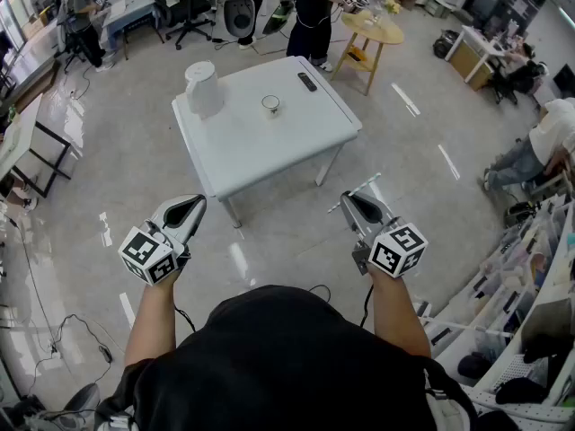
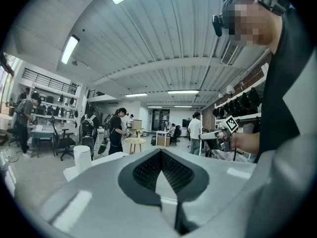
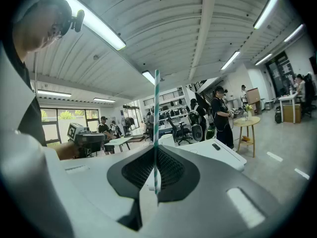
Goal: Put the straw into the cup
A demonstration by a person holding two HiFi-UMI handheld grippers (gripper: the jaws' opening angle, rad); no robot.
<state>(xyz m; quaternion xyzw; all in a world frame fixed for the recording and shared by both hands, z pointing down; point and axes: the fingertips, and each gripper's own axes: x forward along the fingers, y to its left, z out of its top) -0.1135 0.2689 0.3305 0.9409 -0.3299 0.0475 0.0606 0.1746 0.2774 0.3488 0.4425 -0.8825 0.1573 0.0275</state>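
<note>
Right gripper [image 1: 355, 203] had its jaws closed on the straw [image 1: 359, 191]. The pinch sat near one end: short stub on one side, long free length on the other. That looked deliberate, as it left enough free end to go into a cup without the jaws fouling the rim. In the right gripper view the straw [image 3: 156, 108] ran straight up mid-frame, square across the jaw tips.

The straw was a thin straight tube with a green-and-white spiral stripe, probably paper. It would be light and easy to crush, so a light pinch suited it.

Left gripper [image 1: 186, 212] was empty, jaws together tip to tip, nothing between the dark ribbed pads [image 2: 146, 170]. It was held low at lower left of frame, likely kept free to steady the cup.

The cup [image 1: 271, 105] was small, round and open-topped, possibly clear glass or plastic. It stood upright near the centre of the smooth white tabletop [image 1: 269, 151], upper middle of frame, well apart from both grippers with glossy floor [image 1: 296, 223] between.

A taller white lidded container [image 1: 203, 88] sat on the tabletop left of the cup, and a flat black remote-like item [image 1: 307, 82] lay toward the far edge. Both were apart from the cup, so the approach looked open.

Judgement: carry phase, insertion not yet started.
</note>
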